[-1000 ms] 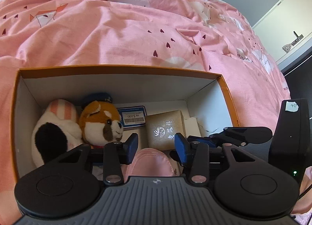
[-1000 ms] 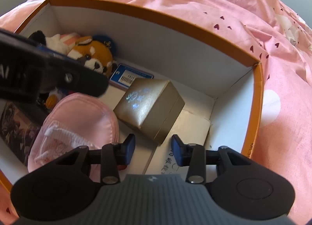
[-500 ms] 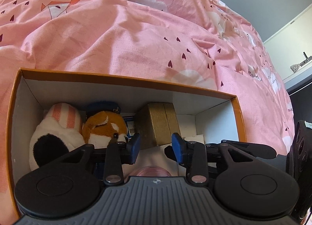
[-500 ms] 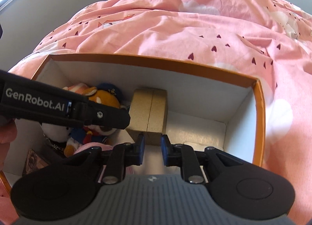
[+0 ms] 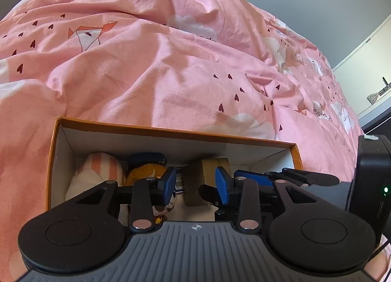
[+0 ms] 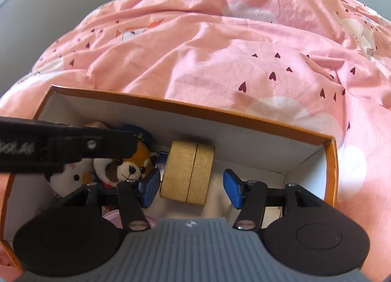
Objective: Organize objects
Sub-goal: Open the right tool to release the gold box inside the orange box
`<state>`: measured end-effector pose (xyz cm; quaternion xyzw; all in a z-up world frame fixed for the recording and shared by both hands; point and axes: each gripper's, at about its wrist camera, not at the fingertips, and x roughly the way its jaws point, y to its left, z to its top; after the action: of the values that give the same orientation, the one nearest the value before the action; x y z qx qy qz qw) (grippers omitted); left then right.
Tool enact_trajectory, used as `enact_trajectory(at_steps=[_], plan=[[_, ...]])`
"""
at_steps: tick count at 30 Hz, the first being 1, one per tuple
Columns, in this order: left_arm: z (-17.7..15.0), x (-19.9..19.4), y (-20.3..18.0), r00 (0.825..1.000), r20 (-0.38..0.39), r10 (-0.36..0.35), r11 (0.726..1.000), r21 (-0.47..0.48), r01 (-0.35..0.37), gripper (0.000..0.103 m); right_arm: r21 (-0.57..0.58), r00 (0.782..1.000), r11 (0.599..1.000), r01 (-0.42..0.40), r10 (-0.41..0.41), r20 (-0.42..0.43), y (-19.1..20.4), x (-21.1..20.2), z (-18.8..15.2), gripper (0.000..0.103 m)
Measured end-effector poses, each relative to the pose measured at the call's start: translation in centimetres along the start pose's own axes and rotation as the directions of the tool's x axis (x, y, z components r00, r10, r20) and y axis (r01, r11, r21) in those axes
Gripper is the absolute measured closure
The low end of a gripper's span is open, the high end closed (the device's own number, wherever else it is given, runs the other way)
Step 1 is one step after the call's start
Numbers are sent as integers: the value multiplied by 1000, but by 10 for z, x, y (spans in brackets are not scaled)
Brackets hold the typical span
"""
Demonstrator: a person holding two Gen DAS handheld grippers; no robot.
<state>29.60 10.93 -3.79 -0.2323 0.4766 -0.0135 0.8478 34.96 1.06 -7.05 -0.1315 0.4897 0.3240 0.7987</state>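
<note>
Gold box (image 6: 187, 172): centre of the right wrist view, standing on edge on the floor of the carton (image 6: 244, 117), near the back wall. A seam runs down its facing side. Judged stiff, light, with a slightly textured wrap that should not slip; best taken across the two flat faces, square to the seam, so the halves are pressed together, not apart.

Plush fox (image 6: 122, 167): left of the gold box, touching or just beside it; soft, will squash under a pinch. White plush (image 6: 70, 177) further left. Pink pouch (image 6: 114, 218): lower left, mostly hidden behind the tool.

Right hand-held gripper (image 6: 190, 188): jaws have just been opening and stand wide, one pad either side of the gold box with a clear gap on the right; nothing pressed. Points steeply down into the carton.

Left hand-held gripper (image 5: 195, 184): jaws part open, empty, over the carton's middle, aimed down; its arm crosses the left of the right wrist view.

Carton sits on a bed under a pink quilt (image 5: 171, 62), which fills the upper part of both views.
</note>
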Motion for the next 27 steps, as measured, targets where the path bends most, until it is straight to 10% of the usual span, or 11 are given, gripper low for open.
enact_trajectory(at_steps=[7, 12, 19, 27], plan=[[-1, 3, 0, 1000, -16, 2, 1000, 11, -2, 60, -35, 998, 999, -18, 15, -65, 2, 6, 8, 55], [3, -5, 0, 1000, 11, 5, 1000, 13, -5, 60, -272, 999, 961, -39, 33, -27, 16, -18, 11, 56], [0, -9, -6, 1000, 8, -3, 999, 35, 3, 60, -730, 998, 682, -33, -14, -58, 36, -27, 5, 56], [-5, -6, -8, 1000, -10, 3, 999, 52, -2, 60, -877, 990, 481, 14, -133, -56, 31, -27, -13, 58]])
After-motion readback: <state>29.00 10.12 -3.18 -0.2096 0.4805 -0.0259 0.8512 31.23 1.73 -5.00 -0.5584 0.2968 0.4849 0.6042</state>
